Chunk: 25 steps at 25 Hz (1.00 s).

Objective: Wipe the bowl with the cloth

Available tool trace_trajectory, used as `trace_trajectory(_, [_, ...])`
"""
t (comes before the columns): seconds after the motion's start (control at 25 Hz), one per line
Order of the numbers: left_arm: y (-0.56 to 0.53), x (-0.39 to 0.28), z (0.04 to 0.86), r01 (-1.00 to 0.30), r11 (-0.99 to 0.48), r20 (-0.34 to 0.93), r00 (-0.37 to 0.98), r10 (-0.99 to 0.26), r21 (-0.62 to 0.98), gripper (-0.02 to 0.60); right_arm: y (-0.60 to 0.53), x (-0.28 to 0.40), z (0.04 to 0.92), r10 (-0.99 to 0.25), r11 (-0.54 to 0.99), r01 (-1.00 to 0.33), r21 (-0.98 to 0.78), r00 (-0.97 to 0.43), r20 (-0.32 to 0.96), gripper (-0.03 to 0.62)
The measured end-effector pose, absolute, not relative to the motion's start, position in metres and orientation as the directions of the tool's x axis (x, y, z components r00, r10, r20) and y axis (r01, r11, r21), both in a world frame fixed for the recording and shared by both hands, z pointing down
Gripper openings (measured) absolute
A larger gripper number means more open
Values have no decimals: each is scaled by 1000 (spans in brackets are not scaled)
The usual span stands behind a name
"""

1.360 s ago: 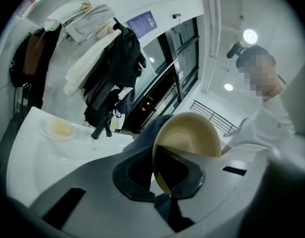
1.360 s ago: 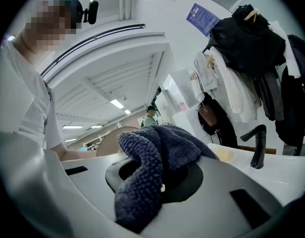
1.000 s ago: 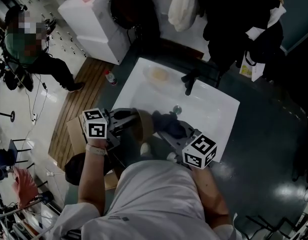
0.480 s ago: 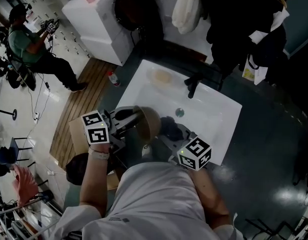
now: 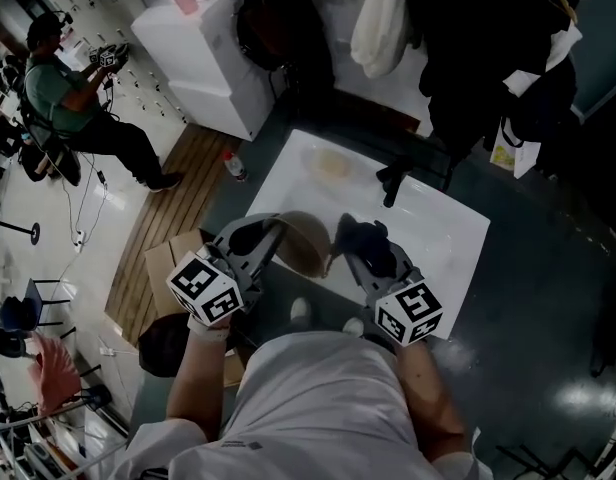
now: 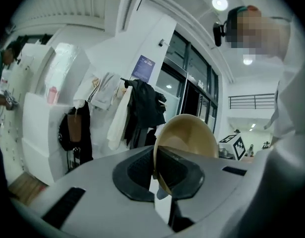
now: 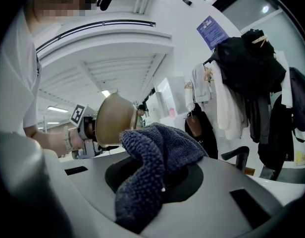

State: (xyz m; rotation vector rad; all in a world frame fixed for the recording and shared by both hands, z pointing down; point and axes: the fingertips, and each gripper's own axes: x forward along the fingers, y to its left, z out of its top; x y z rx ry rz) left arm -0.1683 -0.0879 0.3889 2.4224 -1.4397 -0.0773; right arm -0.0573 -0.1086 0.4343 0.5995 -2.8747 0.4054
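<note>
You stand at a white sink (image 5: 443,223) with both tools raised above its near edge. Your left gripper (image 5: 271,236) has its fingers closed on the rim of the bowl (image 5: 308,243), one finger inside the rim and one outside. The bowl is held on edge, clear of the basin. Your right gripper (image 5: 366,258) has its fingers clamped on the cloth (image 7: 152,157), which bulges up and spills forward over them. Bowl and cloth hang side by side in the air. They are close, but I cannot tell whether they touch.

To wipe well, keep the left grip firm, because a thin rim pinch can let the bowl pivot when pushed. Lead with the loose bulge of cloth, not the hard fingertips. Press lightly and follow the curve in sweeping arcs. Work over the basin in case the bowl slips.

The bowl is tan, smooth, round and thin-walled, with a dull sheen, and it looks rigid and rather slick. The cloth is dark blue-grey and thick. Its nubbly looped pile looks soft, and it should mould to the curve.
</note>
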Motion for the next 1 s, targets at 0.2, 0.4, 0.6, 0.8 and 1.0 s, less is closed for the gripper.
trace_trajectory(0.2, [-88, -172, 379, -910, -363, 85, 385, -919, 199, 18, -123, -42, 421, -444, 860, -475, -188, -876, 187, 61])
trace_trajectory(0.4, [-91, -164, 387, -930, -333, 113, 352, -929, 158, 18, -129, -30, 408, -506, 839, -525, -144, -849, 151, 61])
trace_trajectory(0.6, [-94, -156, 397, -942, -302, 124, 320, -939, 148, 18, -133, -21, 407, -549, 817, -564, -115, -824, 141, 62])
trace_trajectory(0.8, [-97, -153, 406, -943, -286, 139, 310, -941, 171, 18, -136, -14, 405, -592, 793, -602, -91, -797, 119, 62])
trace_trajectory(1.0, [-97, -155, 407, -940, -279, 131, 307, -943, 196, 18, -135, -10, 405, -633, 761, -643, -86, -765, 118, 61])
